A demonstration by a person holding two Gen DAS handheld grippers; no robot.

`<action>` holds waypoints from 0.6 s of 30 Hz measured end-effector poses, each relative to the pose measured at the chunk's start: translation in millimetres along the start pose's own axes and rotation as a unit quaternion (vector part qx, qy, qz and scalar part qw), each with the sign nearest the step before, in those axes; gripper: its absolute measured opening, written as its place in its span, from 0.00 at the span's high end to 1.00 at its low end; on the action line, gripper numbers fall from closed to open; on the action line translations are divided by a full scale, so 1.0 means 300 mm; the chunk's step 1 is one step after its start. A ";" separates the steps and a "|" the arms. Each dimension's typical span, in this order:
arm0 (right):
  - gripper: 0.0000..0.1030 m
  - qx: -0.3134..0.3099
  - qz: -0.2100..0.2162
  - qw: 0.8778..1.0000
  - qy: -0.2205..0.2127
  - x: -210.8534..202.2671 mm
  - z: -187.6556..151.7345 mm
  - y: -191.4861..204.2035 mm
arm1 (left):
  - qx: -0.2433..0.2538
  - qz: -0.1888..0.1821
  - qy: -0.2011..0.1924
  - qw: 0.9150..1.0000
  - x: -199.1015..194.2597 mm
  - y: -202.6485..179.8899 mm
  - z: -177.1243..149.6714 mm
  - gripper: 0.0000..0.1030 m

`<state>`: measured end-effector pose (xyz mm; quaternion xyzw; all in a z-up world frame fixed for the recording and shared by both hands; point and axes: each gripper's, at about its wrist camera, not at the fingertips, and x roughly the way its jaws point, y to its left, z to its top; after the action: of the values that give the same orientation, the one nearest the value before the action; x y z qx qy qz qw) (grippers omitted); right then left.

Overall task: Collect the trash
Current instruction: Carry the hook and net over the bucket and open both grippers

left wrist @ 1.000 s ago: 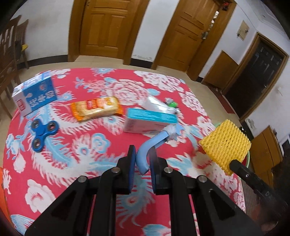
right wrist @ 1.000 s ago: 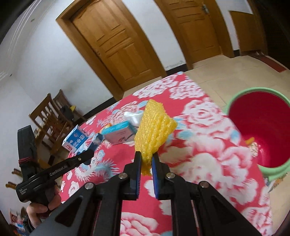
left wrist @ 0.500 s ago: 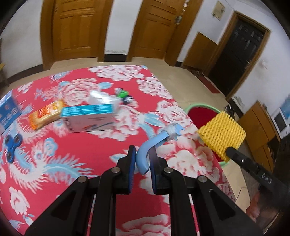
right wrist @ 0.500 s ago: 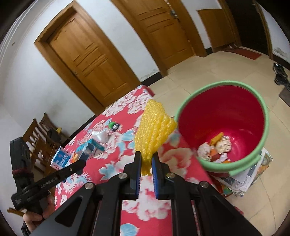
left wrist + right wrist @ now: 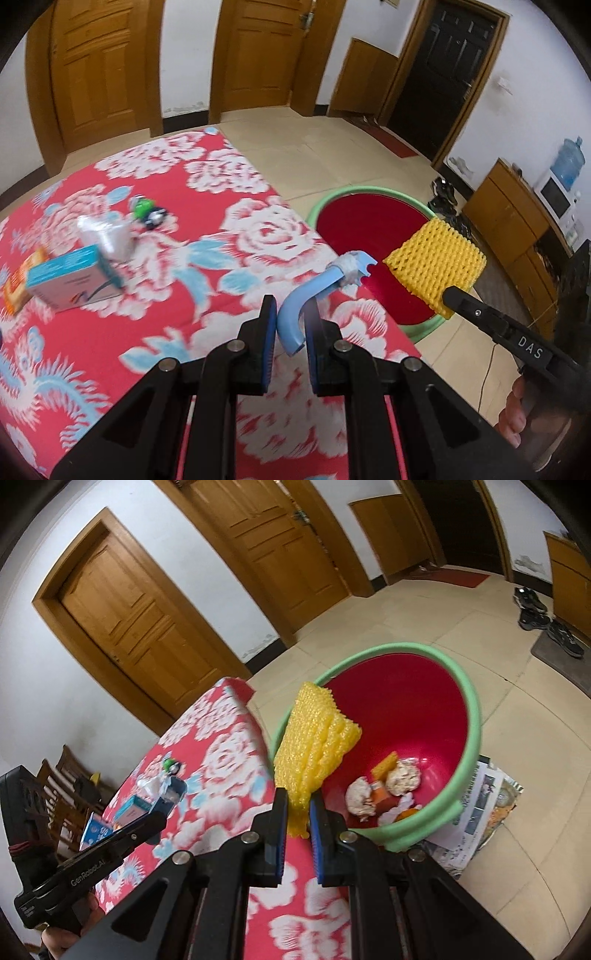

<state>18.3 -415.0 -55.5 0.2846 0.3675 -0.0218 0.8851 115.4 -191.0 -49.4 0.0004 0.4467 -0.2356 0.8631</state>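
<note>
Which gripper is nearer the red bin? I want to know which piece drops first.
Right. The right gripper holds the yellow foam net over the red bin's near rim; the left gripper, holding the blue curved piece, is over the table's edge beside it.

Tabletop (image 5: 229, 206) – red cloth, white-blue florals; bucket (image 5: 474, 716) red, green rim; foam net (image 5: 314, 746) yellow; bent tube (image 5: 306, 295) light blue.

Spongy yellow foam net (image 5: 317, 738), glossy plastic bucket (image 5: 469, 716), printed cloth tablecloth (image 5: 236, 236), varnished wooden doors (image 5: 92, 66)
</note>
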 end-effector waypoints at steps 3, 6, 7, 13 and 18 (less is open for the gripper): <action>0.86 0.008 -0.008 1.000 0.003 0.018 0.011 -0.039 | 0.009 -0.003 0.006 1.000 0.047 -0.038 0.024 0.86; 0.85 0.015 -0.015 1.000 0.004 0.032 0.023 -0.075 | 0.022 -0.007 0.011 1.000 0.090 -0.074 0.045 0.86; 0.84 0.017 -0.018 1.000 0.004 0.036 0.027 -0.084 | 0.027 -0.006 0.014 1.000 0.106 -0.087 0.052 0.86; 0.84 0.032 -0.030 0.999 0.007 0.062 0.053 -0.152 | 0.042 -0.014 0.028 0.999 0.197 -0.145 0.086 0.86; 0.82 0.041 -0.036 0.998 0.013 0.083 0.062 -0.194 | 0.047 -0.017 0.033 0.998 0.267 -0.174 0.110 0.86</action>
<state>34.0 -469.1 -89.8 0.3072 0.3879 -0.0653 0.8666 158.7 -276.9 -80.4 0.0410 0.4638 -0.2704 0.8426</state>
